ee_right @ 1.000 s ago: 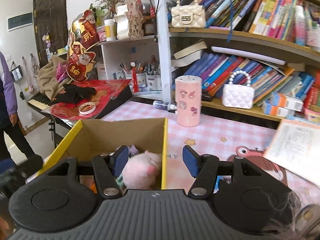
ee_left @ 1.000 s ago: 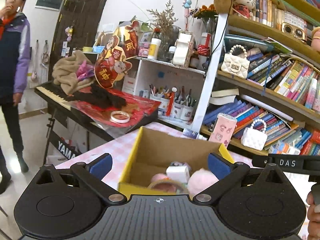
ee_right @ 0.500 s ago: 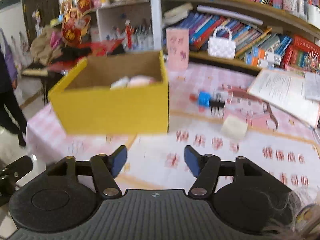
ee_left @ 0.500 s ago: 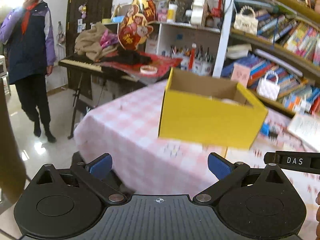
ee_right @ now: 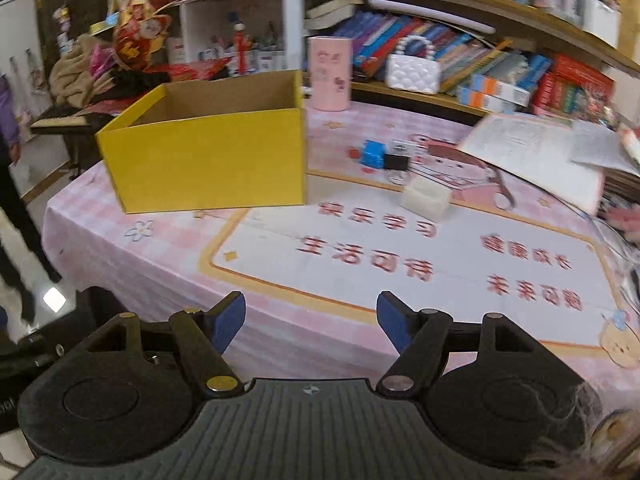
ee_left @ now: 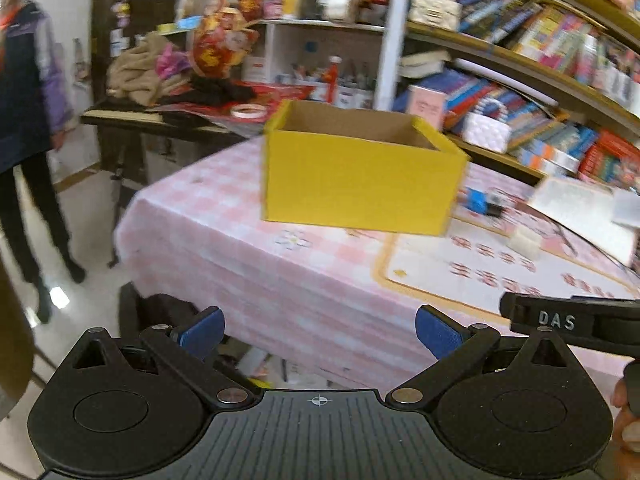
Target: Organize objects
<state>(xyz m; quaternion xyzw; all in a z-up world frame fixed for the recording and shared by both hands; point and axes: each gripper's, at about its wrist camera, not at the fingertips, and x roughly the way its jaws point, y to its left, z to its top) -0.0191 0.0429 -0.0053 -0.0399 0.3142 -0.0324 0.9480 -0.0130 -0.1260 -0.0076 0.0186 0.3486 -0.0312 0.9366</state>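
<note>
A yellow cardboard box [ee_left: 360, 184] stands on the pink checked tablecloth [ee_left: 224, 240]; it also shows in the right wrist view [ee_right: 208, 160]. Its contents are hidden by its walls. A small blue block with a black part [ee_right: 382, 157] and a white translucent block [ee_right: 425, 198] lie to the right of the box. My left gripper [ee_left: 320, 328] is open and empty, well back from the table's edge. My right gripper [ee_right: 311, 322] is open and empty, over the table's near edge.
A pink cylinder [ee_right: 330, 74] stands behind the box. Open papers [ee_right: 532, 152] lie at the right. Bookshelves [ee_right: 480, 40] with a white handbag [ee_right: 414, 68] line the back. A cluttered keyboard stand [ee_left: 168, 112] and a standing person [ee_left: 28, 140] are at the left.
Both grippers have pulled back and away from the box, which now looks smaller and farther off. Both stay open and empty.
</note>
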